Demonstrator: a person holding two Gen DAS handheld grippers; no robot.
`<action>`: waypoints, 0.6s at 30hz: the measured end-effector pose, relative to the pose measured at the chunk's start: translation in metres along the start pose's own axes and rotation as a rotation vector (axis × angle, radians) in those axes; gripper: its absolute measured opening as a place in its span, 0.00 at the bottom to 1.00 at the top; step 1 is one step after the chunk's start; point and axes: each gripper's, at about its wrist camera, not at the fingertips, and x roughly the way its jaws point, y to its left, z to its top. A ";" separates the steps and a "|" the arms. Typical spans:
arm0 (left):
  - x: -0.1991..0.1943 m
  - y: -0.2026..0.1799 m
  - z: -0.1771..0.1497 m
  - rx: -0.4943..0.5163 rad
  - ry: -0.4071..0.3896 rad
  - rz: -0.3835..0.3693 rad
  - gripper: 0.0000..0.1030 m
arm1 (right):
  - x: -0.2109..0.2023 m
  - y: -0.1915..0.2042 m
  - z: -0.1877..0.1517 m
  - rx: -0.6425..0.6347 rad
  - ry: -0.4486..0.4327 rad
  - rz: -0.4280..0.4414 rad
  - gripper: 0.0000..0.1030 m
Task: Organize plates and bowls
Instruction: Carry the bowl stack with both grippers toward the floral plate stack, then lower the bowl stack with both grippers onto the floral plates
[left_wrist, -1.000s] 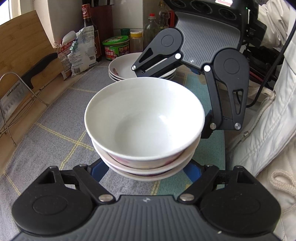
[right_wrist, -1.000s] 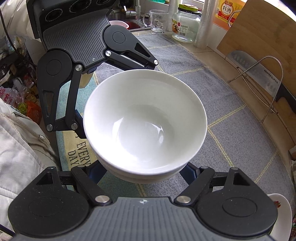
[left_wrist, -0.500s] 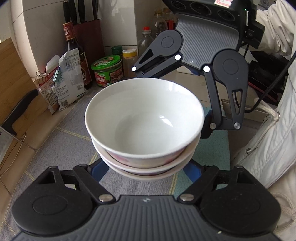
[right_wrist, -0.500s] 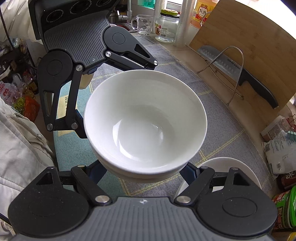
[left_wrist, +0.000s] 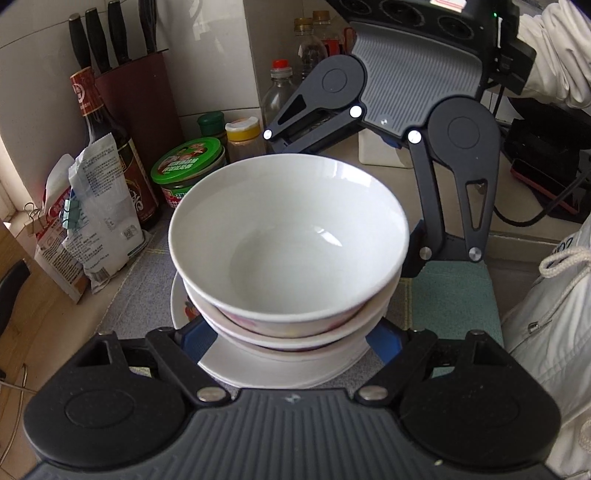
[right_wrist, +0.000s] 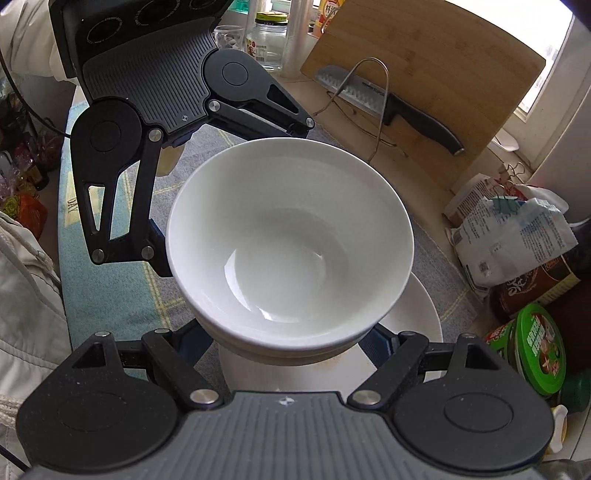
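Bowls first: a stack of white ceramic bowls (left_wrist: 288, 243), nested three or so deep, hangs in the air between my two grippers, directly above a pile of white plates (right_wrist: 417, 314) on the grey checked mat (right_wrist: 432, 254). My left gripper (left_wrist: 291, 334) clamps the stack's near side, its blue pads pressed against the lower bowls. My right gripper (right_wrist: 288, 343) clamps the opposite side the same way. To the left in the left view stand a green-lidded jar (left_wrist: 190, 162), a dark sauce bottle (left_wrist: 107, 140) and paper packets (left_wrist: 96, 218). I judge the risk is uneven lowering: if one hand drops faster, the stack tilts, the top bowl slides, or the rim knocks the jar.
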 end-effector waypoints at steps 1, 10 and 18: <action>0.004 0.002 0.002 0.001 0.000 -0.003 0.83 | 0.000 -0.003 -0.004 0.005 0.001 -0.003 0.85; 0.028 0.019 0.010 -0.006 0.020 -0.023 0.83 | 0.011 -0.030 -0.019 0.035 0.020 0.006 0.85; 0.033 0.025 0.009 -0.022 0.027 -0.040 0.83 | 0.016 -0.036 -0.025 0.044 0.032 0.024 0.85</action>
